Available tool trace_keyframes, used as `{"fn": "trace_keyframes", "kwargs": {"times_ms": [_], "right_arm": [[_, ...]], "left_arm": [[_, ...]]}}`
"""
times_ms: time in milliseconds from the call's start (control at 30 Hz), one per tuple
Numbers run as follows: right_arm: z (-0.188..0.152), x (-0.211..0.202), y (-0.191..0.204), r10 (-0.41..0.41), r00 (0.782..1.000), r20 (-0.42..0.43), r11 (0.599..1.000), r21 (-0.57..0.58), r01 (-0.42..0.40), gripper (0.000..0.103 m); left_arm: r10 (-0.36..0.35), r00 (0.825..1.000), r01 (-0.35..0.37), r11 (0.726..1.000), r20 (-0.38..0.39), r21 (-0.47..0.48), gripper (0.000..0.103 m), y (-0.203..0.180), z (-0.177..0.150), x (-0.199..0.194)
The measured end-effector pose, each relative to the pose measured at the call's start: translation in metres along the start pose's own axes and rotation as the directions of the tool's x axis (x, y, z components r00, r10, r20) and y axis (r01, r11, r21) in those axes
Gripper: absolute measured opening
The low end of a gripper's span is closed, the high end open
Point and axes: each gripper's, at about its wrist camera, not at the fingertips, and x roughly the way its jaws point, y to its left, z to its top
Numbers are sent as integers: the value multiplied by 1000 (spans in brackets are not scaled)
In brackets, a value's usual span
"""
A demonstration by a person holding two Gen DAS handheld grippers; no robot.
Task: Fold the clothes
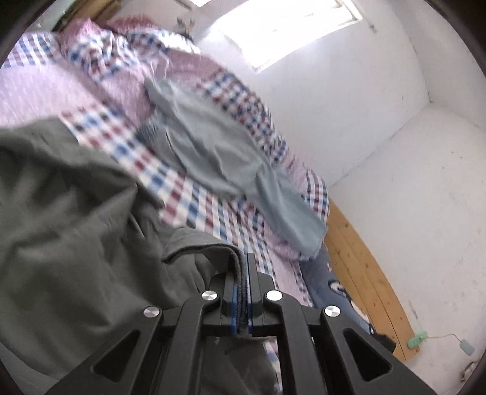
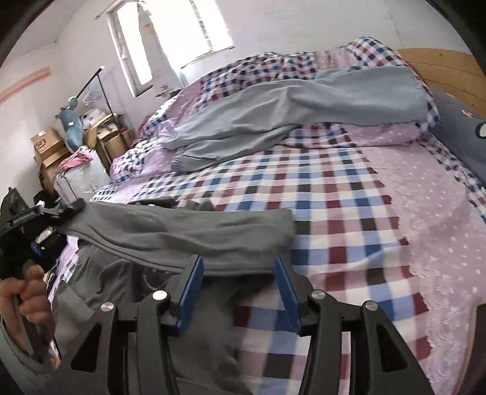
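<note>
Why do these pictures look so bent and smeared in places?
Both views curve through fisheye lenses. Left wrist view: the window is blown out white and the checked bedding smears with motion. Right wrist view: the dark grey garment blurs near the right gripper, while the far bed stays sharper.

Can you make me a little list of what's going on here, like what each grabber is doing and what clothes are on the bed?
place: bed with a checked cover
left gripper: shut on the dark grey garment, pinching its folded edge
right gripper: open, jaws apart over the same garment, not pressing it
dark grey garment: stretched out near the front of the bed
light grey trousers: lying loose farther back on the bed, untouched
hand: holding the left gripper's handle
folding: not finished
</note>
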Motion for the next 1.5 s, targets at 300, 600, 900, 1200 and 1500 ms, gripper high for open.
{"fn": "trace_keyframes", "kwargs": {"times_ms": [300,600,900,1200,1500], "right_arm": [[-12,26,12,-39,994,-103,997,-75,31,52],[-9,66,0,-38,983,-181,999,-6,38,52],[-3,88,16,-70,977,-202,997,-55,60,51],[-5,106,28,-119,963,-241,990,-106,96,13],[16,64,21,-356,935,0,929,-111,354,3]], "left_arm": [[25,990,-19,999,136,-51,2,26,27,-33],[47,979,-37,998,198,-56,2,38,38,-50],[106,972,-90,992,208,-86,2,58,46,-57],[140,972,-125,988,186,-93,2,72,49,-59],[145,984,-139,988,105,-67,2,71,43,-40]]}}
